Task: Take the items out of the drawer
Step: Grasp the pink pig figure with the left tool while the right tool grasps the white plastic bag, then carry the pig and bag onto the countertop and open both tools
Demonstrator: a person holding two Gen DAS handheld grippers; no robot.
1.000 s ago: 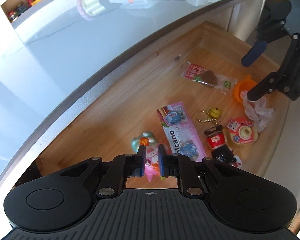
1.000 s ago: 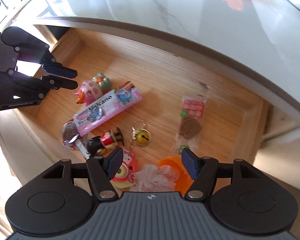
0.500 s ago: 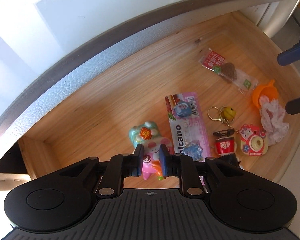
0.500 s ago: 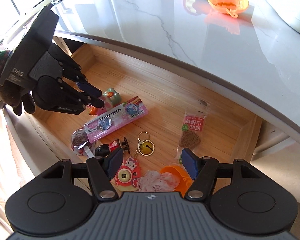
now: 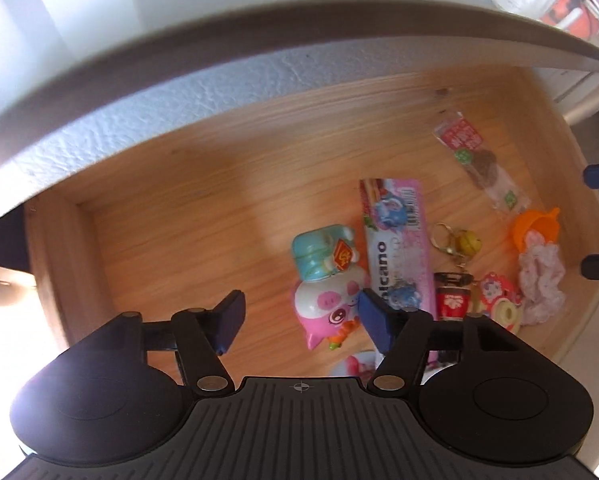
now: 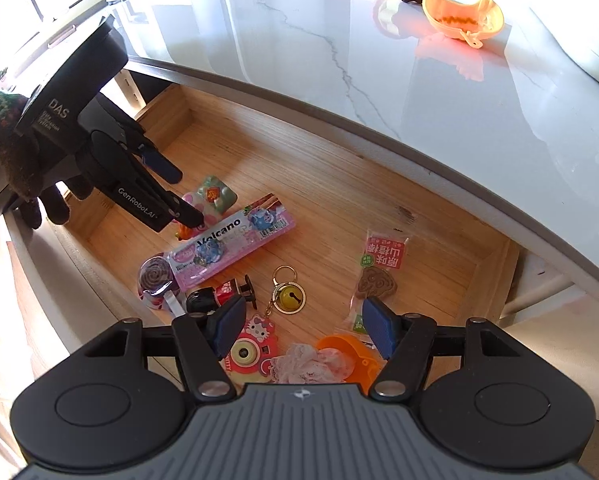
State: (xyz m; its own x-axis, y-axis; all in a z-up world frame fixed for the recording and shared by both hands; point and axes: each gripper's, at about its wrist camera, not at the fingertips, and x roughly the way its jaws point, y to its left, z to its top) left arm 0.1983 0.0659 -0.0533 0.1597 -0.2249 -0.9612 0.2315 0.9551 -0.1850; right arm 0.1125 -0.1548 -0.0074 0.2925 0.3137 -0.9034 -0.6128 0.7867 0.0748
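I've got the left gripper [image 5: 299, 316] spread wide over the drawer [image 5: 159, 216], lined up on the pig toy [image 5: 327, 304] at lower centre. Its right pad touches the pig or sits just beside it; the left pad is well clear, so no grip yet. The Volcano pack [image 5: 395, 248] lies tight against the pig and will likely crowd that pad. The right gripper [image 6: 301, 330] is also spread, empty, above the camera toy [image 6: 251, 346] and orange cup [image 6: 347, 346].
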